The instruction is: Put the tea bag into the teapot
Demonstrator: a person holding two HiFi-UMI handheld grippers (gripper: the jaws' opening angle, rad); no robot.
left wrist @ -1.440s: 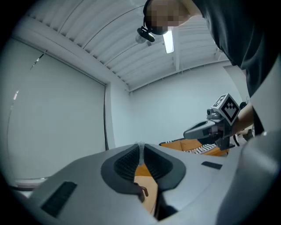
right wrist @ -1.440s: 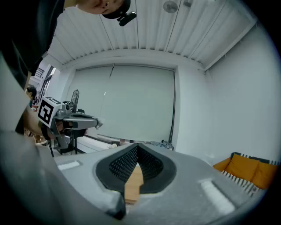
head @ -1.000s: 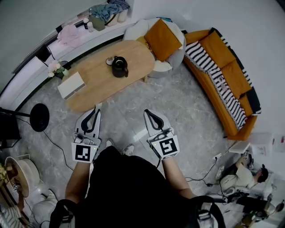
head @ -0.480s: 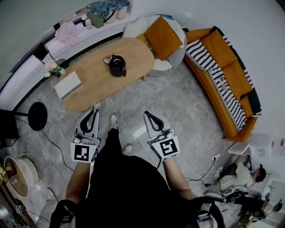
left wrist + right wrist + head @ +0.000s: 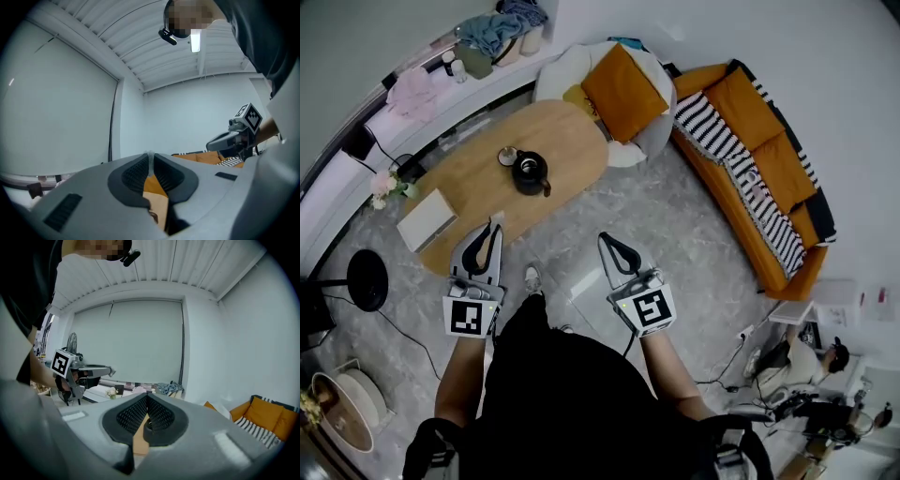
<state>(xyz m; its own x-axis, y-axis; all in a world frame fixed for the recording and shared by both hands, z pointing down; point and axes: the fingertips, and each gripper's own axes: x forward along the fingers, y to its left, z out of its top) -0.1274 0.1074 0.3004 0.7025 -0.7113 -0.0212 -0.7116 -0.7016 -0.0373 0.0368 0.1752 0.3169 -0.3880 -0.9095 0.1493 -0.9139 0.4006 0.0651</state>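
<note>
A black teapot (image 5: 530, 173) stands on the oval wooden table (image 5: 562, 136), with a small round lid or cup (image 5: 507, 156) just beside it. My left gripper (image 5: 492, 225) hangs over the table's near edge, a short way in front of the teapot. It is shut on a thin pale strip (image 5: 150, 157), apparently the tea bag, which peeps out at its tips (image 5: 493, 218). My right gripper (image 5: 607, 240) is held over the floor to the right of the table; its jaws are shut with nothing in them (image 5: 147, 396).
A white box (image 5: 427, 218) and flowers (image 5: 384, 186) sit at the table's left end. A round chair with an orange cushion (image 5: 619, 89) and an orange sofa (image 5: 750, 159) stand at the right. A black round stand (image 5: 367, 279) and cables lie on the floor.
The person has stepped toward the table, so the table and teapot now sit nearer the grippers. The left gripper now reaches over the table's edge. Both pairs of jaws stand as before.
</note>
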